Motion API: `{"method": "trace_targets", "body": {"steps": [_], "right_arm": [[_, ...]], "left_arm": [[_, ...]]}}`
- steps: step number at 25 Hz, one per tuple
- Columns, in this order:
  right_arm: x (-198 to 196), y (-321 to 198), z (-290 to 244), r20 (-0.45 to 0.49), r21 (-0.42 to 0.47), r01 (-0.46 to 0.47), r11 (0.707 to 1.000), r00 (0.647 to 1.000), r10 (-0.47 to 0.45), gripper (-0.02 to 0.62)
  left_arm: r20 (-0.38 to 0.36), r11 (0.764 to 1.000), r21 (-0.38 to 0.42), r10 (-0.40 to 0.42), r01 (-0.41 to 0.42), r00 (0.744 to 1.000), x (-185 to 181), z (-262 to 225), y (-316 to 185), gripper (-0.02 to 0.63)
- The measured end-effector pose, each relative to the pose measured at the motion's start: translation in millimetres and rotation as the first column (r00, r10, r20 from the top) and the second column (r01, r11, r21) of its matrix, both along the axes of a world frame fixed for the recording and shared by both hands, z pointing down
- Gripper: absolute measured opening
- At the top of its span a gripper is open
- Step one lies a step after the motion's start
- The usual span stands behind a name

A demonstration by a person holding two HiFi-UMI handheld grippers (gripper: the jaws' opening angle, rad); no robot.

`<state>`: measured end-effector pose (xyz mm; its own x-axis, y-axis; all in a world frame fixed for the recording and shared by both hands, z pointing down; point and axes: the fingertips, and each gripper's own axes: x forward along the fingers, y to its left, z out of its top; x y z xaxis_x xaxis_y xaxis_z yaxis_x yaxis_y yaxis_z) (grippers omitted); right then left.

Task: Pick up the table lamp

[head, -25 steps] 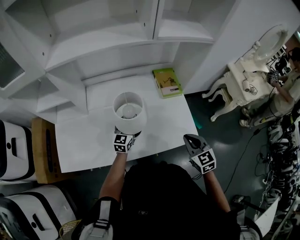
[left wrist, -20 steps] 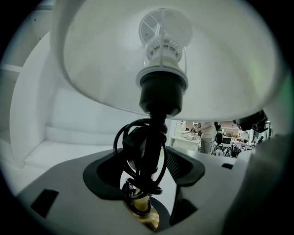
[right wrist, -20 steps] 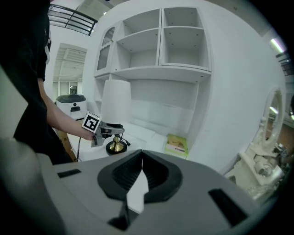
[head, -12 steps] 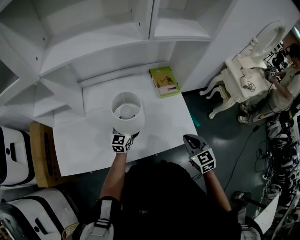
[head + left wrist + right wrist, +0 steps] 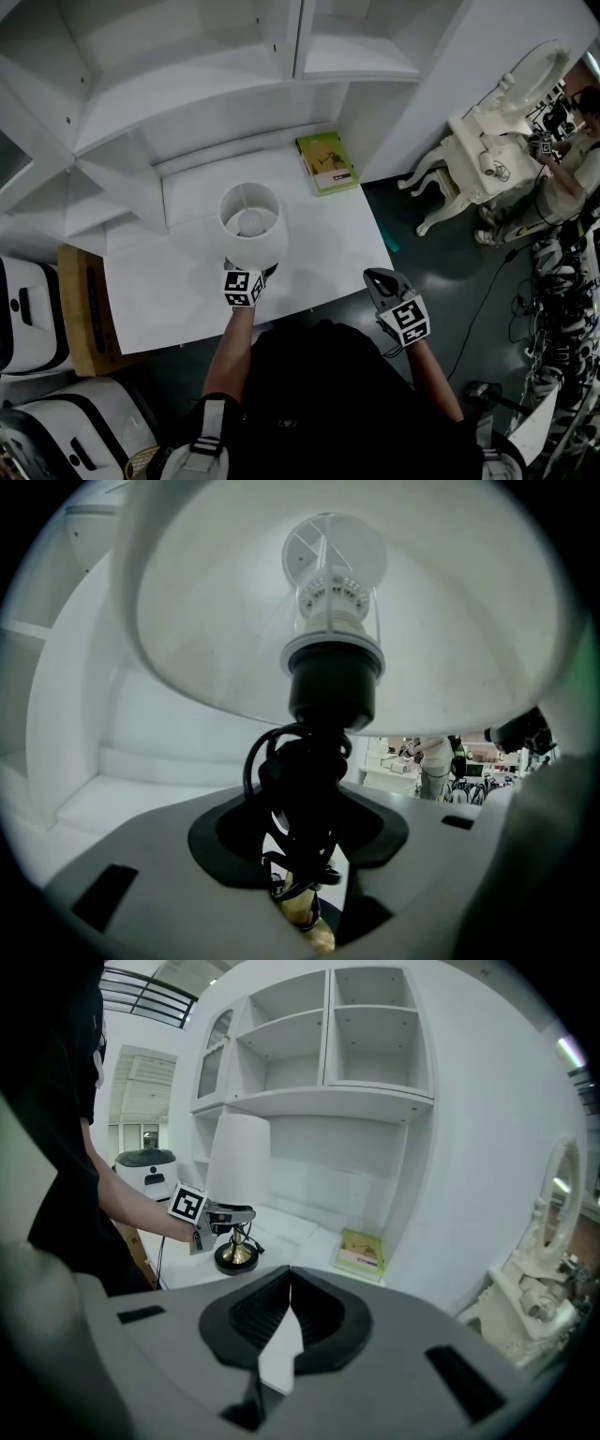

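Observation:
The table lamp (image 5: pixel 251 220), with a white drum shade and a brass stem on a dark round base, stands on the white table (image 5: pixel 319 253). My left gripper (image 5: pixel 251 270) reaches under the shade from the near side. In the left gripper view its jaws are closing on the stem (image 5: pixel 302 808), whose wound black cord touches both pads. The right gripper view shows the same grip (image 5: pixel 230 1215) just above the lamp base (image 5: pixel 236 1258). My right gripper (image 5: pixel 380 279) hangs off the table's near right corner, shut and empty.
A green book (image 5: pixel 328 162) lies at the table's far right corner. White shelving (image 5: pixel 187 94) rises behind the table. A wooden stand (image 5: pixel 80 309) and white machines (image 5: pixel 28 309) sit at the left. An ornate white dressing table (image 5: pixel 487 155) stands at the right.
The left gripper stays at the lamp's stem under the shade. The right gripper has not moved. The view has shifted slightly.

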<state>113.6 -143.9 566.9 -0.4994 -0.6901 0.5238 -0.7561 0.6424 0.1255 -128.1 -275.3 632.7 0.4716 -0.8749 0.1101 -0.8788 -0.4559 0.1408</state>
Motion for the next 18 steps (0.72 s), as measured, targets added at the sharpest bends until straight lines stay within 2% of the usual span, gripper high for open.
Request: {"method": "trace_targets", "body": {"steps": [11,18], "right_arm": [[-1,-3,1,0.015,0.001,0.006,1.0,1.0,-0.006,0.009],[-4,-11,-9,0.034,0.035,0.001,0.999,0.999,-0.002,0.009]], "left_arm": [[-0.007,1.0,-0.004,-0.018,0.018,1.0,-7,-11,2,0.169],[0.003,1.0,0.016,-0.026,0.026,1.0,-13,-36,4,0.169]]}}
